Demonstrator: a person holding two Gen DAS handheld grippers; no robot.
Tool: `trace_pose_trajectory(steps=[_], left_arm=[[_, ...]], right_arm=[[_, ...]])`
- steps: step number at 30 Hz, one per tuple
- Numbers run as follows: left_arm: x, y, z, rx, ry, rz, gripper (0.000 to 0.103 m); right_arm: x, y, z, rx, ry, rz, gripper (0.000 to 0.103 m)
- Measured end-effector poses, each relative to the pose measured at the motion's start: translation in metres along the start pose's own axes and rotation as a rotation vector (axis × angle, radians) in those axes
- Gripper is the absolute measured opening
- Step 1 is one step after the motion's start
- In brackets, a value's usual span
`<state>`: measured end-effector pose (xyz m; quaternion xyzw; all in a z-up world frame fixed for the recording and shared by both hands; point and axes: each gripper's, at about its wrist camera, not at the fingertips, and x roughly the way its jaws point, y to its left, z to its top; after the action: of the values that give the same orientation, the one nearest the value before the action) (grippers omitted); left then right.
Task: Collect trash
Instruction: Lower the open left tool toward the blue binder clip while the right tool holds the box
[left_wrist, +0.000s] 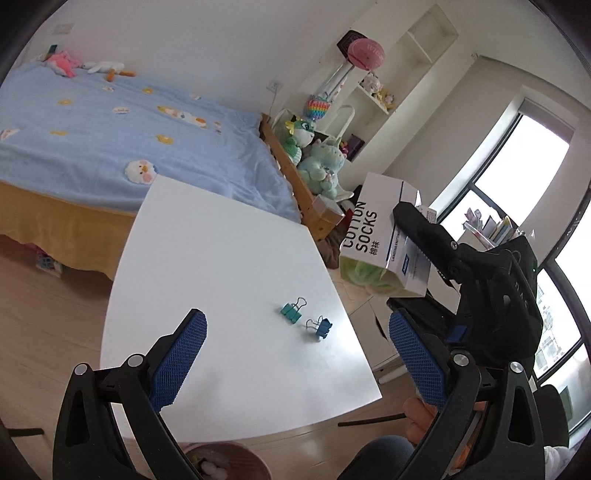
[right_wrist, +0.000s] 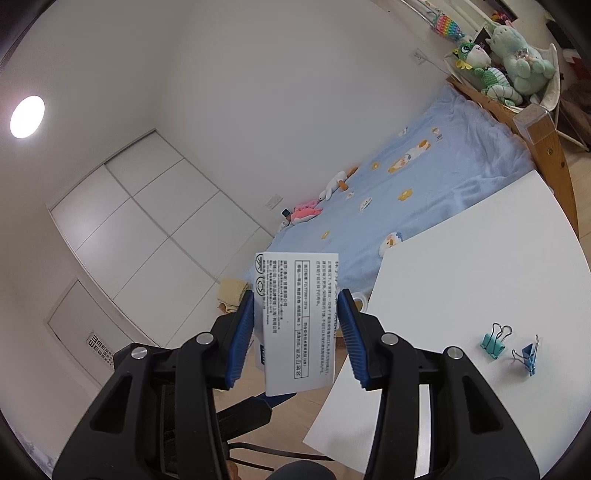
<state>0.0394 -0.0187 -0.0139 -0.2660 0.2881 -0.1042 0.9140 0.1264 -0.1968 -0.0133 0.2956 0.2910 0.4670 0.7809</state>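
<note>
My right gripper (right_wrist: 297, 328) is shut on a white cotton socks box (right_wrist: 299, 317) and holds it in the air, off the left edge of the white table (right_wrist: 461, 266). In the left wrist view the same box (left_wrist: 380, 236) hangs past the table's right edge, with the right gripper's black body behind it. My left gripper (left_wrist: 295, 358) is open and empty above the table's near edge. A pink trash bin (left_wrist: 225, 461) with some trash inside shows at the bottom, under the table edge.
A teal binder clip (left_wrist: 291, 309) and a blue binder clip (left_wrist: 320, 326) lie on the white table (left_wrist: 221, 258). A bed with a blue blanket (left_wrist: 129, 129) stands behind it. Plush toys (left_wrist: 317, 158) and white shelves sit by the window.
</note>
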Motion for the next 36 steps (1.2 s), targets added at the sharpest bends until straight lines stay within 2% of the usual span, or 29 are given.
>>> trace_pose_trajectory(steps=[6,8,10,14,16,20,22,29,31,36], left_arm=[[0.002,-0.012,0.003,0.066,-0.034,-0.016,0.094],[0.005,-0.011,0.003,0.076,-0.032,-0.02,0.087],[0.008,-0.011,0.003,0.085,-0.022,-0.026,0.073],[0.008,-0.013,0.002,0.095,-0.026,-0.039,0.07],[0.006,-0.015,0.003,0.103,-0.028,-0.055,0.06],[0.006,-0.021,0.002,0.122,-0.02,-0.075,0.049],[0.005,-0.023,0.002,0.132,-0.02,-0.084,0.041],[0.004,-0.029,0.001,0.162,-0.021,-0.097,0.03],[0.003,-0.03,0.001,0.167,-0.018,-0.099,0.022],[0.003,-0.029,0.002,0.176,-0.026,-0.079,0.022]], right_arm=[[0.001,-0.001,-0.003,0.034,0.013,0.016,0.046],[0.002,-0.002,-0.003,0.052,0.015,0.02,0.046],[0.001,-0.003,-0.003,0.063,0.017,0.024,0.046],[0.001,-0.003,-0.004,0.078,0.017,0.033,0.046],[0.001,-0.003,-0.003,0.084,0.014,0.033,0.046],[0.002,-0.006,-0.001,0.091,0.015,0.026,0.046],[0.003,-0.007,-0.001,0.092,0.014,0.027,0.046],[0.003,-0.008,-0.001,0.093,0.016,0.028,0.046],[0.004,-0.009,-0.001,0.094,0.02,0.026,0.046],[0.004,-0.007,-0.002,0.099,0.021,0.031,0.046]])
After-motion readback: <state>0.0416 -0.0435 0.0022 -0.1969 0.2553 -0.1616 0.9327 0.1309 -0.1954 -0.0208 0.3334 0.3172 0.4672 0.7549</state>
